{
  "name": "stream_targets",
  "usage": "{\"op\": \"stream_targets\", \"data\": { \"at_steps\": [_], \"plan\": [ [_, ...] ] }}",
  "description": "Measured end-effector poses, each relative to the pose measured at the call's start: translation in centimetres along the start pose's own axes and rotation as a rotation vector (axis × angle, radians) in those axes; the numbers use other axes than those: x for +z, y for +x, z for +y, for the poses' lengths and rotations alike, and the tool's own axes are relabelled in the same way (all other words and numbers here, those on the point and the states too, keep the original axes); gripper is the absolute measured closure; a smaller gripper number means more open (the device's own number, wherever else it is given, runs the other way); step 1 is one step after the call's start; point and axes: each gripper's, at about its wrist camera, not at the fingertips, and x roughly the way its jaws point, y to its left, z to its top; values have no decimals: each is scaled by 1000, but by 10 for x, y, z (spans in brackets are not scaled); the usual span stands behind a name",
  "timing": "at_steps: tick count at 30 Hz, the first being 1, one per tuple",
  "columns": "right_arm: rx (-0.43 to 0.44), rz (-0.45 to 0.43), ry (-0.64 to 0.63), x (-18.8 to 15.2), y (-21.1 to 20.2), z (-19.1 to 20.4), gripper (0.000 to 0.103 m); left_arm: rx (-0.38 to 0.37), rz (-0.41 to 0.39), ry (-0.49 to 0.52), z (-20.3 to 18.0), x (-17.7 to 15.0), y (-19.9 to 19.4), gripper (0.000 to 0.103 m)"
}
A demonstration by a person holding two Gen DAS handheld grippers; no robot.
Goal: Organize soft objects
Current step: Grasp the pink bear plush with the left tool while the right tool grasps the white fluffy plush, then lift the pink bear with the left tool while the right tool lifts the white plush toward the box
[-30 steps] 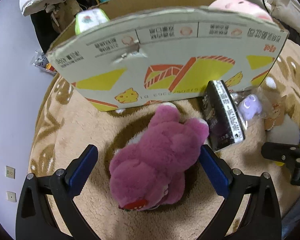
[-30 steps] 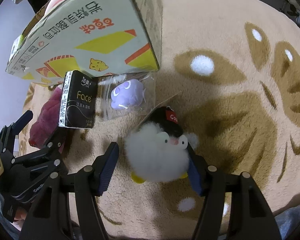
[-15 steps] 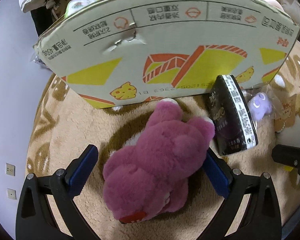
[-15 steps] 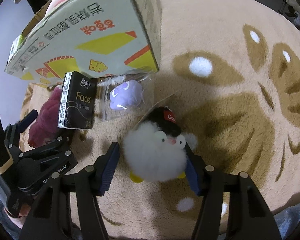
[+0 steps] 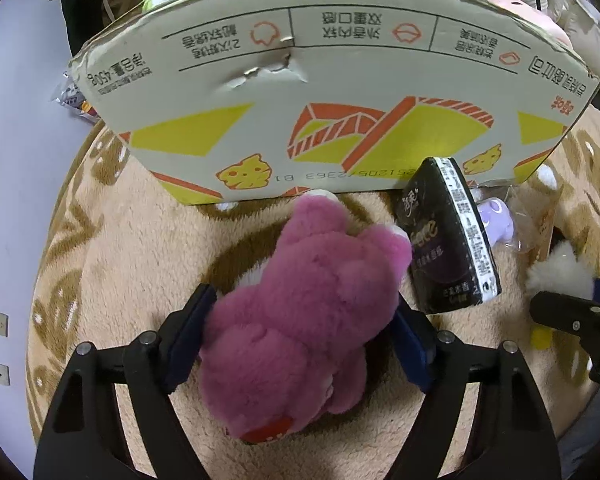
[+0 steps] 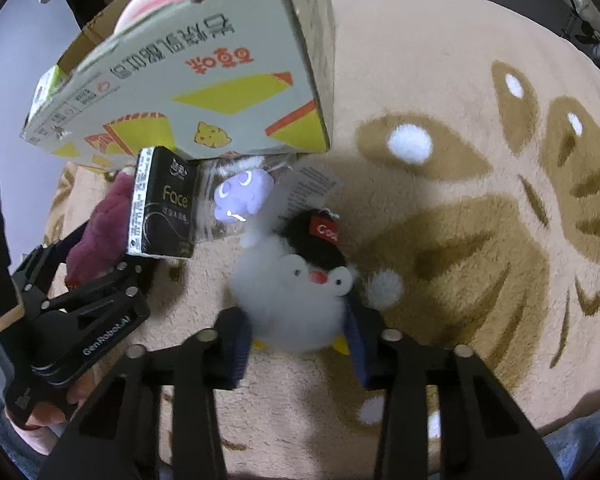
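Both tools have narrowed: left tool [image 5: 300, 344] squeezes the purple bear [image 5: 304, 320], right tool [image 6: 296, 344] squeezes the white penguin [image 6: 296, 300], both on the rug just near the box [image 5: 332, 92].

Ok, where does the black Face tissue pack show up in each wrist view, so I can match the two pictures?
Left wrist view: the black tissue pack stands right of centre, leaning at the purple plush bear.
Right wrist view: the same pack sits left of centre, above the left gripper.
Shared landmark: the cardboard box directly behind the pack in both.
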Motion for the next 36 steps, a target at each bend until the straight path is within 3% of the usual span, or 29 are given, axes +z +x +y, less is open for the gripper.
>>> {"op": "stream_targets", "data": {
  "at_steps": [2, 9, 24, 36],
  "plan": [
    [12, 10, 1, 0, 4, 1, 76, 2, 2, -1, 2, 0, -1, 25],
    [13, -9, -3, -5, 5, -2, 81, -3, 13, -38, 15, -4, -4, 33],
    [91, -143, -68, -9, -32, 3, 89, -67, 0, -156, 41, -15, -24, 37],
    [145, -245, -103, -14, -68, -1, 94, -44, -153, -222, 51, -19, -66, 37]
  ]
}}
